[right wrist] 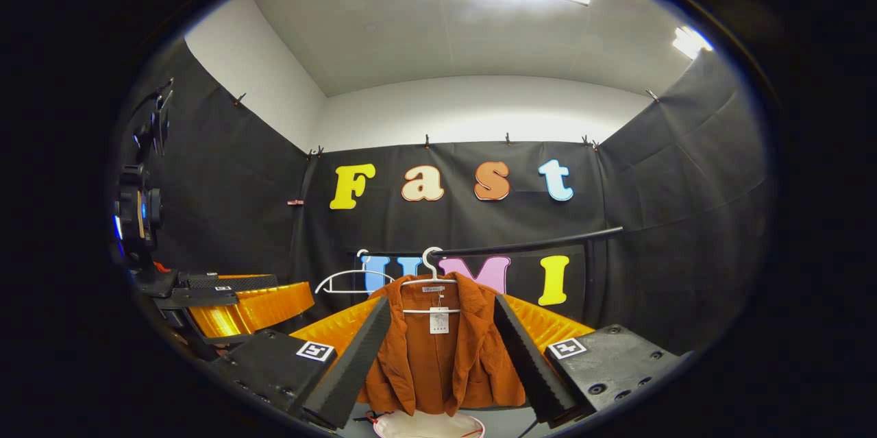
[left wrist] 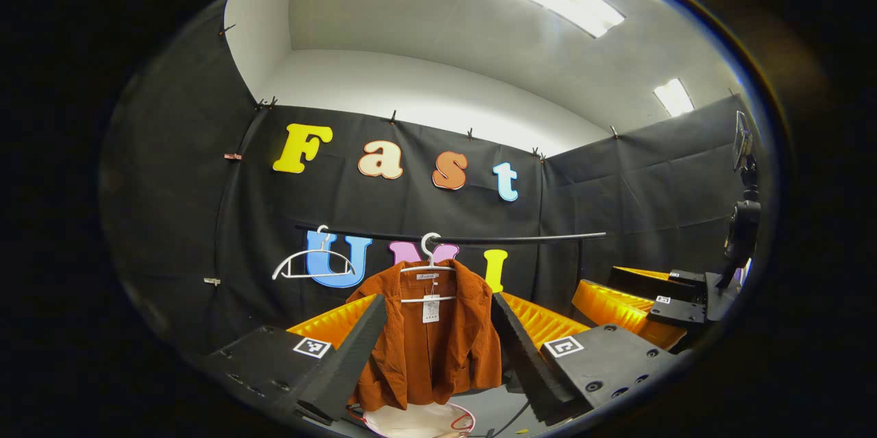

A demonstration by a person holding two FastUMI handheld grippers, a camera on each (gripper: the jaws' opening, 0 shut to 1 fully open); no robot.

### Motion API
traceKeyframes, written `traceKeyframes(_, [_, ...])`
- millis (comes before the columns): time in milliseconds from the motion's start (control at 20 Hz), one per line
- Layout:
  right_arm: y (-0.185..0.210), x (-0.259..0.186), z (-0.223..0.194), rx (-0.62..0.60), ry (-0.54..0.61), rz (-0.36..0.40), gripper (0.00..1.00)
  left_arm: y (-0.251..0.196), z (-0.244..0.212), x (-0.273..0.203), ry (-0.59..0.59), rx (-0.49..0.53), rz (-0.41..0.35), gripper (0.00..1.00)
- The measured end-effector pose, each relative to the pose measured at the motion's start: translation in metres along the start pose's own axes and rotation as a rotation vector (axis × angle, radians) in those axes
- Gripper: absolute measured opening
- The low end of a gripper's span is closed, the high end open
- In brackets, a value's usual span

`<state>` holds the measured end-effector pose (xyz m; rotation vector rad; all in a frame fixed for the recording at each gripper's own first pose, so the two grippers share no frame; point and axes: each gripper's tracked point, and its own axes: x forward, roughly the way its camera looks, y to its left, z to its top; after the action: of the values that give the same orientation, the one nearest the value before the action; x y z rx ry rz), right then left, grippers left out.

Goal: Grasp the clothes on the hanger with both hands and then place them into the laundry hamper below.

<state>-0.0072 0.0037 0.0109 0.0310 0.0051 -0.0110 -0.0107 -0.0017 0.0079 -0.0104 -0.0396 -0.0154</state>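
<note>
A rust-orange corduroy jacket [left wrist: 428, 349] [right wrist: 442, 356] hangs on a white hanger [left wrist: 429, 266] [right wrist: 430, 273] from a black rail [left wrist: 479, 239] [right wrist: 527, 245]. A paper tag dangles at its collar. Below it lies the white rim of the laundry hamper [left wrist: 418, 419] [right wrist: 428, 426]. My left gripper [left wrist: 431, 356] stands open, its black fingers framing the jacket from a distance. My right gripper [right wrist: 442, 359] is open too, short of the jacket. The right gripper [left wrist: 675, 308] also appears at the right of the left gripper view, and the left gripper [right wrist: 219, 297] at the left of the right gripper view.
A second, bare white hanger [left wrist: 314, 265] [right wrist: 348, 280] hangs on the rail to the left of the jacket. Black cloth walls close the booth on three sides. A camera on a stand [left wrist: 743, 219] [right wrist: 140, 205] sits off to the side.
</note>
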Motion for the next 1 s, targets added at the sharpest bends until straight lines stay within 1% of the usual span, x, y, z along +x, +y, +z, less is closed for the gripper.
traceKeyframes(100, [-0.001,-0.001,-0.001,-0.016,0.005,-0.009,0.97,0.000,-0.001,-0.001,0.004,0.004,0.000,0.96])
traceKeyframes(250, [0.007,-0.001,-0.001,-0.013,0.009,0.009,0.97,0.001,-0.001,-0.001,0.007,-0.001,-0.006,0.97])
traceKeyframes(350, [0.005,0.002,-0.002,-0.027,0.007,0.004,0.97,0.002,-0.002,0.001,0.010,-0.004,-0.010,0.96])
traceKeyframes(400, [0.007,0.002,-0.003,-0.035,0.006,0.004,0.97,0.003,-0.003,0.002,0.011,-0.005,-0.013,0.97])
traceKeyframes(750, [0.019,0.009,-0.012,-0.037,0.028,0.013,0.97,0.016,-0.009,0.004,0.033,0.001,-0.027,0.96])
traceKeyframes(800, [0.020,0.010,-0.013,-0.038,0.030,0.010,0.99,0.017,-0.011,0.005,0.037,-0.001,-0.031,0.96])
traceKeyframes(850, [0.020,0.011,-0.014,-0.036,0.029,0.003,0.97,0.020,-0.011,0.006,0.037,-0.001,-0.037,0.97])
traceKeyframes(1000, [0.021,0.016,-0.022,-0.032,0.038,-0.022,0.97,0.027,-0.016,0.012,0.046,0.000,-0.049,0.97])
